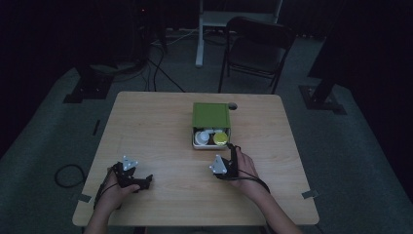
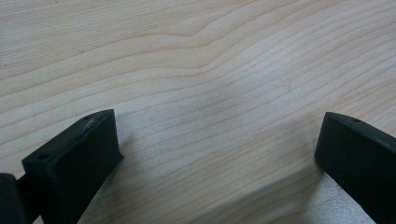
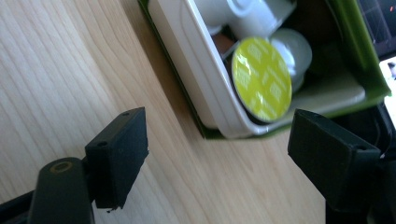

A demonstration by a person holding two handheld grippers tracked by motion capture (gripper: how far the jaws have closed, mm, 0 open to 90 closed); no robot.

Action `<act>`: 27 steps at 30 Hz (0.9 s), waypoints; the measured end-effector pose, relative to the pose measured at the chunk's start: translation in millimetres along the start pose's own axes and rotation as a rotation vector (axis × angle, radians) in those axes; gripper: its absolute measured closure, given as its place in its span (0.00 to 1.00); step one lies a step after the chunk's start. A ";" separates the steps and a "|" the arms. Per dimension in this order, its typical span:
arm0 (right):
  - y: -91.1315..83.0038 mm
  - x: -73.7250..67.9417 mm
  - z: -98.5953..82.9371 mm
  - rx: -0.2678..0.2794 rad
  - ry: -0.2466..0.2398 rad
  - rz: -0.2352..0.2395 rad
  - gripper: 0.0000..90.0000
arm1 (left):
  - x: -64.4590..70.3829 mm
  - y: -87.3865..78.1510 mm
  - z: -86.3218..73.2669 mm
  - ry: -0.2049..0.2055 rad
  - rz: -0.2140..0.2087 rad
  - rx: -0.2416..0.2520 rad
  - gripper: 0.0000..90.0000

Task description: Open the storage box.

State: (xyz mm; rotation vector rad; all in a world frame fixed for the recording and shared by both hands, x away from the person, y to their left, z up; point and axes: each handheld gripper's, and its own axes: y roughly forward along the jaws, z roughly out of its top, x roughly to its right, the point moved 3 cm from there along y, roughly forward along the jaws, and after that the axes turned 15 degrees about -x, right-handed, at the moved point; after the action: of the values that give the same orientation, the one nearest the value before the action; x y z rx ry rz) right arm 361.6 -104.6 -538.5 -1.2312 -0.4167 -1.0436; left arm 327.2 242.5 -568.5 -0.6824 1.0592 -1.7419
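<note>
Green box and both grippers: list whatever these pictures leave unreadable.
- Green box: the high view is dim; the lid covers its back half.
- White cups: cut off by the top edge of the right gripper view, count unclear.
- Yellow lid: its pattern is blurred, unreadable.
- Left gripper: only jaw tips and bare table.

Table (image 1: 160, 141): pale wood w/ wavy brown grain lines. Box (image 1: 210, 115) at centre-far: green sleeve, olive-green top; white inner tray (image 3: 187, 60) sticking out on near side. In tray: white pods (image 3: 252, 16), plus one capsule (image 3: 261, 79) w/ yellow foil lid, faint paler block pattern on it. Left gripper (image 1: 141, 184) near left & right gripper (image 1: 233, 152) near right: both black, matte black jaws, each w/ light grey plate on top. Chair (image 1: 255, 48) far: black. Floor: dark grey.
</note>
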 end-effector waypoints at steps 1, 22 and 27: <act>-0.4 -0.6 2.0 0.003 -0.008 -0.001 0.22 | 0.0 0.0 0.0 0.000 0.000 0.000 0.00; 4.2 -20.2 34.1 0.058 -0.264 -0.161 0.55 | 0.0 0.0 0.0 -0.001 0.000 0.000 0.00; 11.7 -22.7 36.7 0.054 -0.302 -0.185 0.61 | 0.0 0.0 0.0 -0.001 0.000 0.001 0.00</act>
State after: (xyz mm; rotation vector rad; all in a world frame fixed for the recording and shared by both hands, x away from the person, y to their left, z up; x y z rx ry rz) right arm 369.4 -62.1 -550.0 -1.3241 -0.7997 -0.9970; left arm 327.2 242.5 -568.5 -0.6825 1.0581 -1.7419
